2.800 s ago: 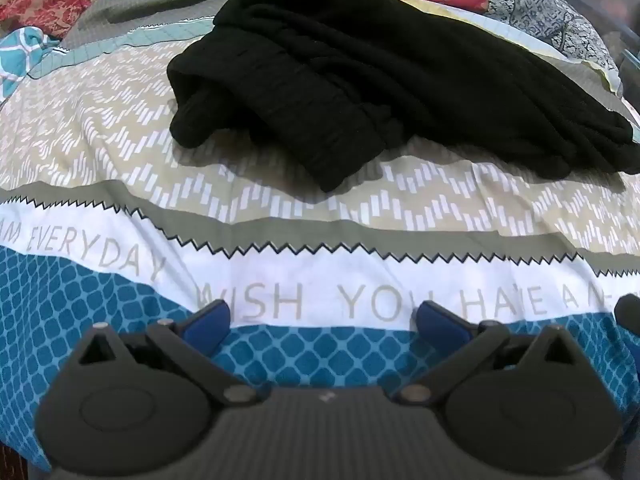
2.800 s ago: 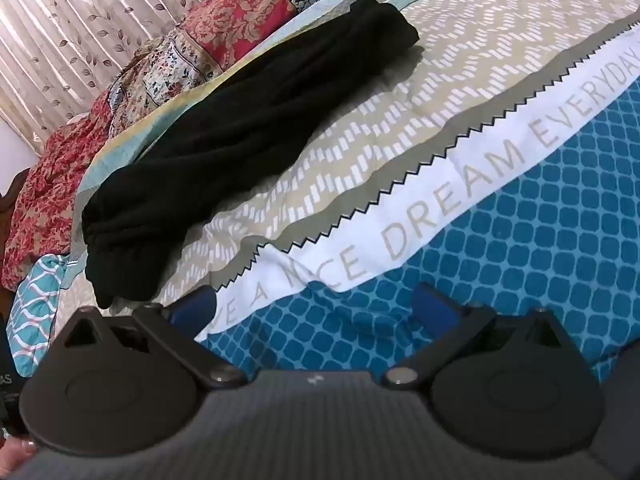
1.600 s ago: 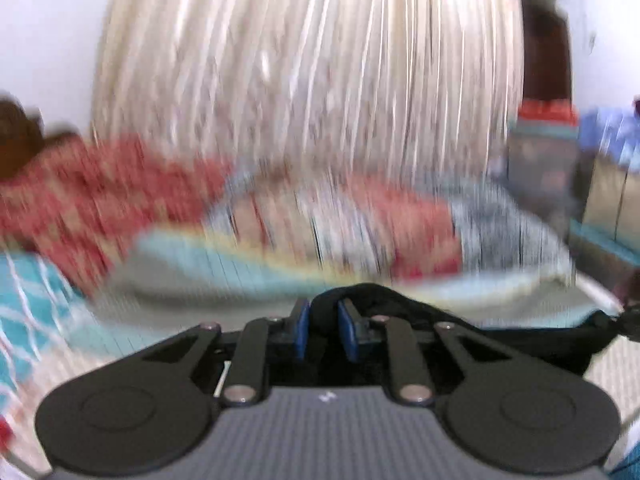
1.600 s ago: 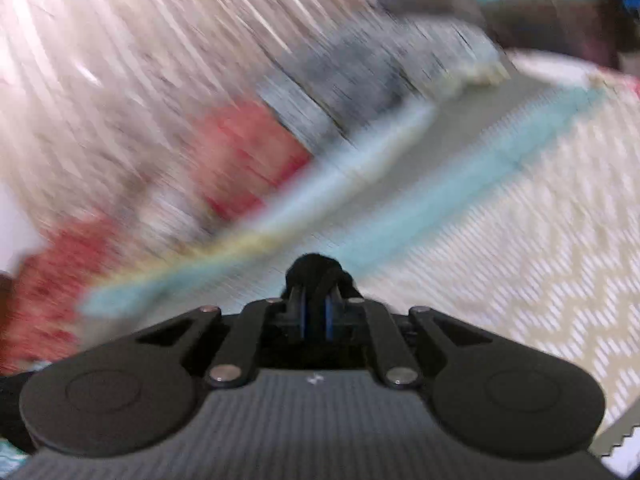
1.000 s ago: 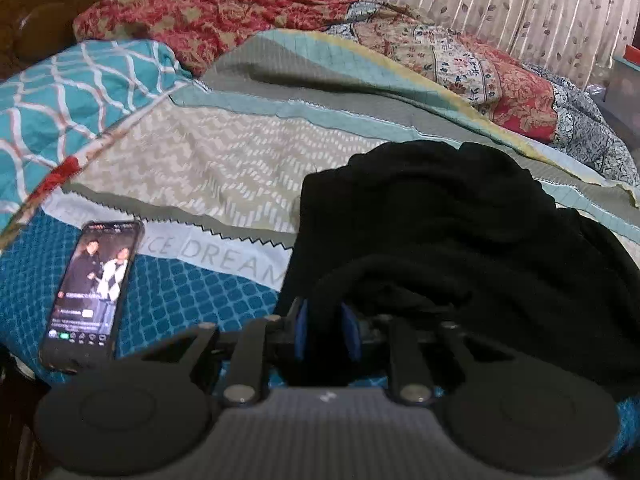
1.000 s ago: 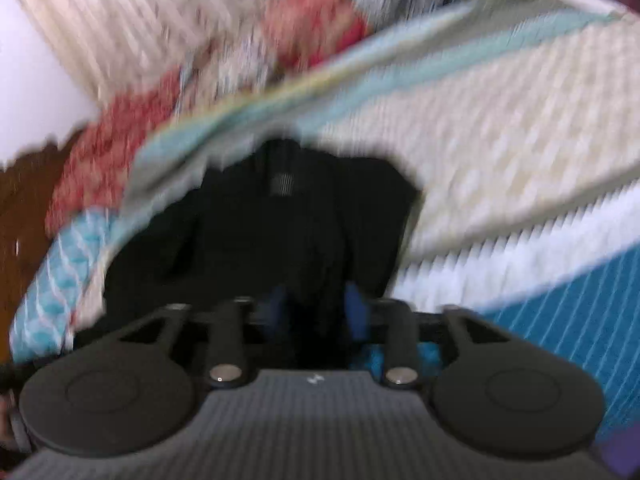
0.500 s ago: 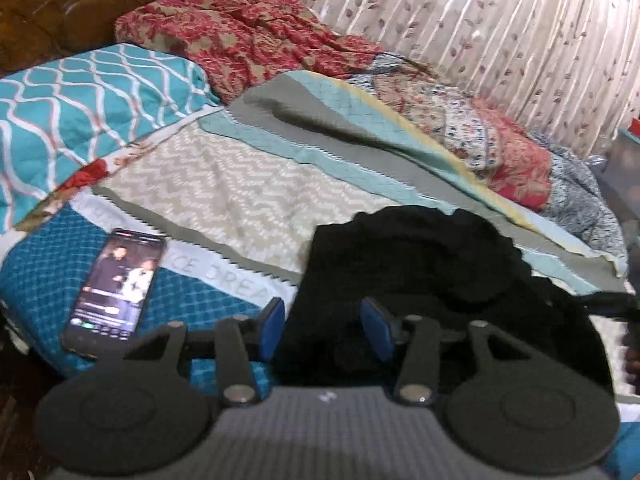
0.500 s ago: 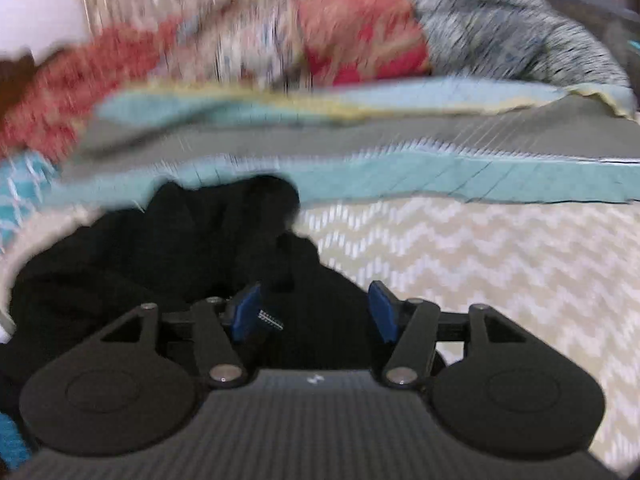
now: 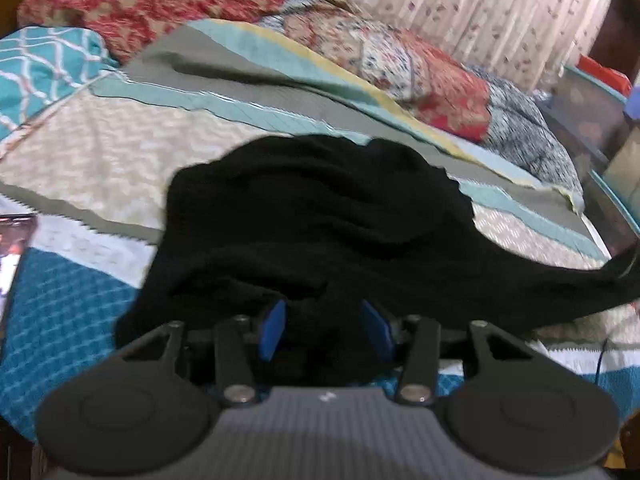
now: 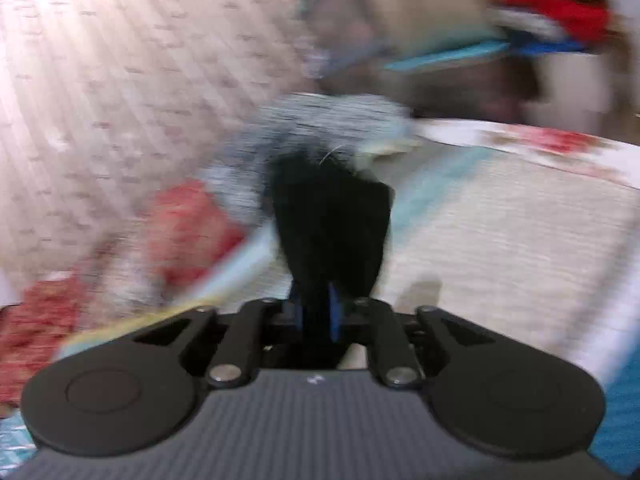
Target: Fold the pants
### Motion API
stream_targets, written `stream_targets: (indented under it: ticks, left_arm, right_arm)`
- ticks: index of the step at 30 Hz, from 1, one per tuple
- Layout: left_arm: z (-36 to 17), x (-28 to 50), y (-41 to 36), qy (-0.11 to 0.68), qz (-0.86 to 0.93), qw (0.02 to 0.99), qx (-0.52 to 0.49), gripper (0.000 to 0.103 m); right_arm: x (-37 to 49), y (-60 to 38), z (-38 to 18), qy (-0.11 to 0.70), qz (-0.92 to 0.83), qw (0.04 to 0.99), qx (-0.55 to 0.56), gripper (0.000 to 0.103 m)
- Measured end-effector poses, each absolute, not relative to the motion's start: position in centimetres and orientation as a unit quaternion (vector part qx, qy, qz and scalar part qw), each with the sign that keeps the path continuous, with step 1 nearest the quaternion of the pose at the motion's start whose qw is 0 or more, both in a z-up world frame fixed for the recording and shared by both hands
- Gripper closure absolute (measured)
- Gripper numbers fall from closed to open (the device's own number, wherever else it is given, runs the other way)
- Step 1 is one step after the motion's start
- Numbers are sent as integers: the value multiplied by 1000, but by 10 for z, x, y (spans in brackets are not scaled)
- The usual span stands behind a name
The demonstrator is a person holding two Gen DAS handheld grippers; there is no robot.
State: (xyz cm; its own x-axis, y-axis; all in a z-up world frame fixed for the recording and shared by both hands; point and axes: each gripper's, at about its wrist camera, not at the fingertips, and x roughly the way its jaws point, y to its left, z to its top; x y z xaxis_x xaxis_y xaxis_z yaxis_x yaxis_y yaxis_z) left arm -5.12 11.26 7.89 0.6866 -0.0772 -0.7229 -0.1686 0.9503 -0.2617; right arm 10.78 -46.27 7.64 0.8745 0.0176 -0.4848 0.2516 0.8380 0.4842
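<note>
While our right gripper [image 10: 316,314] is pinched tight on one end of the black pants [image 9: 320,232], its jaws having just been closing with the fabric between them, our left gripper [image 9: 326,330] stands with its blue pads [image 9: 272,328] apart and a fold of the same cloth lying loosely between them, not pressed. The pants sit in a rumpled heap on the patterned bedspread [image 9: 80,160], near its front edge over the blue band, with one end stretched off toward the right edge of the bed. A phone [image 9: 12,248] lies at the left edge, well clear of the cloth.

We judge that we are drawing one end outward to straighten the garment before the next fold. To do this well, we should keep the right grip firm and pull level and low over the bedspread, so the leg lays flat and does not bunch. The right wrist view is badly smeared, so we cannot tell how much cloth we hold; slowing down would let us check that both layers are caught. Before pulling further, our left pads ought to close on the near edge of the heap to anchor it, otherwise the whole pile may slide with the pull. Keep the cloth away from the phone.
</note>
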Motion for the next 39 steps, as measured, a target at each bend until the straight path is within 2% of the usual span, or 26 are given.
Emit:
stream_targets:
  ticks: [1, 6, 10, 12, 15, 16, 18, 19, 20, 22, 27, 31, 32, 34, 35, 36, 37, 38, 39]
  left_arm:
    - [78, -49, 109, 398, 22, 905, -152, 59]
    - [77, -43, 104, 409, 9, 899, -157, 51]
    - [77, -35, 114, 422, 11, 885, -198, 28]
    - [76, -30, 121, 426, 11, 874, -233, 27]
    - [67, -24, 133, 430, 18, 858, -281, 26]
    - [63, -22, 136, 432, 23, 853, -292, 31]
    - [53, -16, 140, 446, 40, 842, -301, 63]
    - [48, -13, 141, 458, 45, 835, -301, 90]
    - [42, -12, 143, 471, 47, 826, -306, 98]
    - [41, -15, 147, 474, 44, 818, -322, 98]
    - [71, -43, 153, 446, 27, 839, -310, 98]
    - [71, -60, 140, 466, 21, 838, -281, 99]
    - [67, -63, 137, 481, 22, 836, -263, 99]
    - [60, -70, 135, 502, 24, 828, -249, 98]
    - [60, -74, 136, 504, 21, 826, -254, 97]
    - [63, -78, 139, 498, 16, 826, -263, 96]
    - [69, -81, 144, 487, 10, 830, -272, 93]
    - [77, -83, 148, 474, 7, 836, -277, 87]
    - [85, -83, 151, 458, 8, 844, -278, 83]
  right_arm:
    - [97, -473, 63, 259, -95, 921, 276, 65]
    - [55, -510, 17, 309, -198, 881, 298, 65]
    - [74, -508, 17, 307, -194, 881, 304, 63]
    - [92, -503, 18, 297, -181, 886, 306, 58]
    - [73, -507, 11, 298, -165, 886, 314, 50]
    - [70, -505, 7, 302, -163, 884, 316, 48]
    - [76, -507, -8, 314, -174, 875, 326, 49]
    - [67, -505, -12, 330, -174, 872, 318, 60]
    - [71, -505, -15, 329, -179, 872, 314, 91]
    - [80, -505, -9, 331, -188, 876, 295, 94]
    - [75, -518, 41, 240, -198, 909, 276, 95]
    - [63, -543, 36, 223, -283, 893, 270, 94]
    - [63, -550, 29, 235, -312, 880, 270, 90]
    - [58, -565, 12, 269, -341, 850, 297, 87]
    - [51, -568, 8, 272, -348, 842, 310, 80]
    - [42, -568, 8, 261, -355, 840, 317, 70]
    - [33, -566, 12, 247, -365, 840, 316, 45]
    - [23, -564, 17, 231, -380, 839, 312, 39]
    - [15, -561, 24, 216, -391, 840, 309, 39]
